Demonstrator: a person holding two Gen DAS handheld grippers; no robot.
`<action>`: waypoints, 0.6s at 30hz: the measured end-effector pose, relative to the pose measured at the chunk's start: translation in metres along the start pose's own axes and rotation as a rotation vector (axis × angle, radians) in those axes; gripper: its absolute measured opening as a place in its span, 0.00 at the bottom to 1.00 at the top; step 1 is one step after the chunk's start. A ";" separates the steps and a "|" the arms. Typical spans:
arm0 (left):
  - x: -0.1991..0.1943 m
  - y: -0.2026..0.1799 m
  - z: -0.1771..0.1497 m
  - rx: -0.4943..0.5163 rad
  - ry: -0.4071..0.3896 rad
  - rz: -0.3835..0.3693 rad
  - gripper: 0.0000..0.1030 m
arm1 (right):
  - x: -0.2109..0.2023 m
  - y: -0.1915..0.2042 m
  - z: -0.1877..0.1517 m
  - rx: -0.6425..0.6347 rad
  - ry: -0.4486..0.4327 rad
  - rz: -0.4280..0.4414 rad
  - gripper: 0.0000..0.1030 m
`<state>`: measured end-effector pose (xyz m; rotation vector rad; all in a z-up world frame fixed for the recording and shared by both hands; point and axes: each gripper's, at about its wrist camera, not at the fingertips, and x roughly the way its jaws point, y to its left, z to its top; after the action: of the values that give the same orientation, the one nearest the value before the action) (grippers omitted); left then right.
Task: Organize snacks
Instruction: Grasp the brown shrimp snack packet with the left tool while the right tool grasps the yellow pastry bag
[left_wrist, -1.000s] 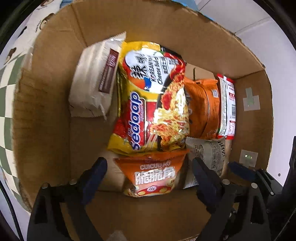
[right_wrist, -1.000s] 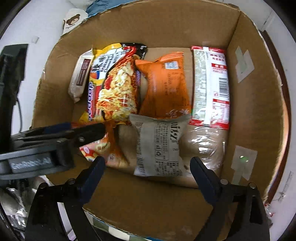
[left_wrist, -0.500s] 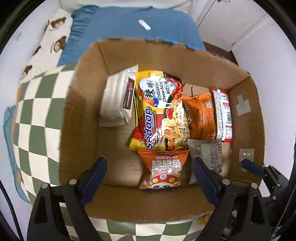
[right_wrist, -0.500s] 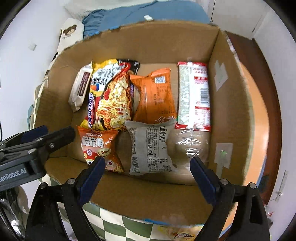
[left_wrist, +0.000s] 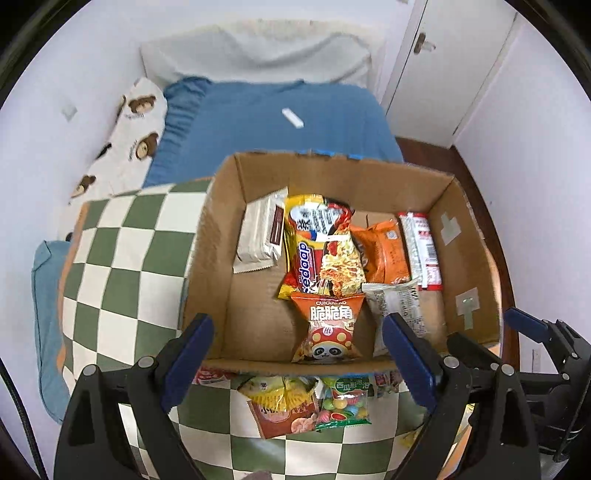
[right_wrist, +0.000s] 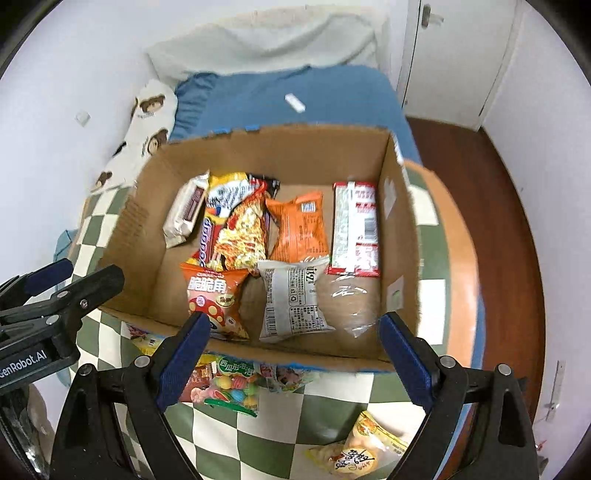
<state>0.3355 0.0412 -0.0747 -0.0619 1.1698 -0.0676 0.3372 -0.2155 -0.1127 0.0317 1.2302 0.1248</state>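
You held both tongs, left gripper (left_wrist: 295, 354) and right gripper (right_wrist: 293, 349), wide and empty above the brown cardboard box (right_wrist: 295, 155); below the right one lay a green crinkly candy bag (right_wrist: 231, 391), probably light, slippery, best pinched at its sealed edge

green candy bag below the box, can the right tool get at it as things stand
Probably yes: the green candy bag lies on the checkered cloth outside the cardboard box, nothing over its near end, and the right tool is open and empty above.
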 end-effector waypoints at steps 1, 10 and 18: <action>-0.006 0.000 -0.003 0.004 -0.018 -0.001 0.91 | -0.009 0.001 -0.003 -0.001 -0.021 -0.004 0.92; -0.056 0.002 -0.034 0.013 -0.131 -0.017 0.91 | -0.065 0.005 -0.038 0.033 -0.139 0.029 0.92; 0.013 0.004 -0.104 0.189 0.038 0.066 0.91 | -0.028 -0.035 -0.109 0.209 -0.050 0.112 0.84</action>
<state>0.2448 0.0428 -0.1269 0.1452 1.1974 -0.1216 0.2276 -0.2585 -0.1259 0.2838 1.1879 0.0923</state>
